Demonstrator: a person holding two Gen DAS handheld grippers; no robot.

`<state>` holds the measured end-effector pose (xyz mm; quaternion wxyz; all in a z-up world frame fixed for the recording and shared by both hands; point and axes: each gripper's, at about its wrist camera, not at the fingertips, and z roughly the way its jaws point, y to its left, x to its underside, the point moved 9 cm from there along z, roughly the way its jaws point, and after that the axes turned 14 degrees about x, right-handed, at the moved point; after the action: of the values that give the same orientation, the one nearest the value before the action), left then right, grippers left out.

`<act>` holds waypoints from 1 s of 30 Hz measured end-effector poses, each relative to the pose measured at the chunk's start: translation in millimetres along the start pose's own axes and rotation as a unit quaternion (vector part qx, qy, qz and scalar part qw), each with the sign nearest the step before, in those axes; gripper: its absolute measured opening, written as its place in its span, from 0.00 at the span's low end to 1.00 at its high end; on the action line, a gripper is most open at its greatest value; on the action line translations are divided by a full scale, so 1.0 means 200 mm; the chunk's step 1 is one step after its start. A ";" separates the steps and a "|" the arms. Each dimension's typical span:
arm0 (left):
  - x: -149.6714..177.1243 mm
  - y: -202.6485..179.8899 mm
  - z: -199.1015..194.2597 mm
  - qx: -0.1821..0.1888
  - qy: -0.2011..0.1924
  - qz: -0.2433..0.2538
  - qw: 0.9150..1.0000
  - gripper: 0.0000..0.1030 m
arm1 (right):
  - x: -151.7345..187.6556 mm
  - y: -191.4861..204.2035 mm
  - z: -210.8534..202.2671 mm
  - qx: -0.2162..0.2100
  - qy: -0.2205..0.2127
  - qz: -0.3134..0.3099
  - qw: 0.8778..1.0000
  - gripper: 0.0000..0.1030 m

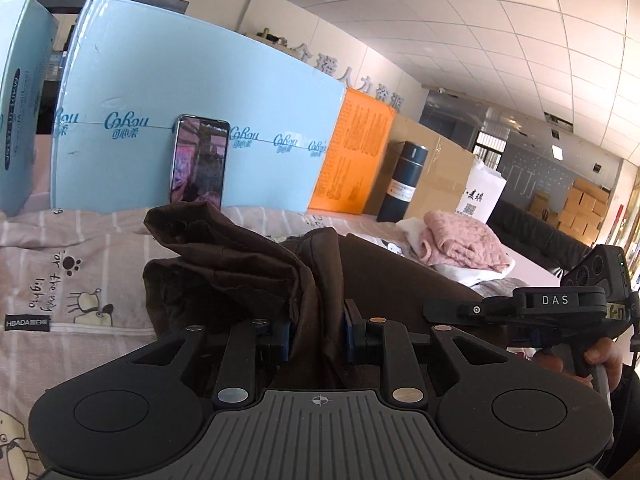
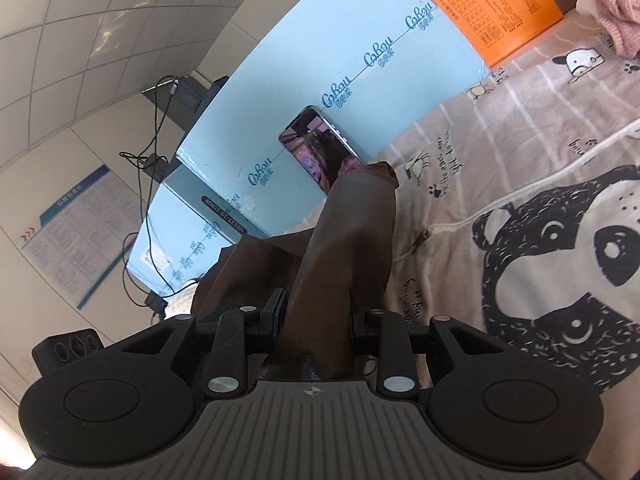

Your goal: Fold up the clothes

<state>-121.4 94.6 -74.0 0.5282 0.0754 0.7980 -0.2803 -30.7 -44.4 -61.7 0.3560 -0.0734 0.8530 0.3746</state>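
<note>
Brown garment (image 1: 248,256) hangs bunched and unfolded, pinched in both the left gripper (image 1: 318,340) and right gripper (image 2: 318,320); pink sweater (image 1: 460,242) already lies folded on the bed (image 1: 80,248).

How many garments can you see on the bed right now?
3. The brown garment, pinched by both the left gripper and right gripper; a pink sweater far right, on a white garment. More may be hidden underneath.
</note>
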 end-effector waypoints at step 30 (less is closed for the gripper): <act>-0.20 0.51 -0.52 -0.287 0.058 0.014 0.956 0.93 | 0.40 0.30 0.10 0.029 0.018 -0.450 0.892 0.93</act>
<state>-144.8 241.7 -45.6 0.4838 -0.0523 0.8732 -0.0275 -102.9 23.1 -88.1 0.4732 -0.4459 0.7453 0.1476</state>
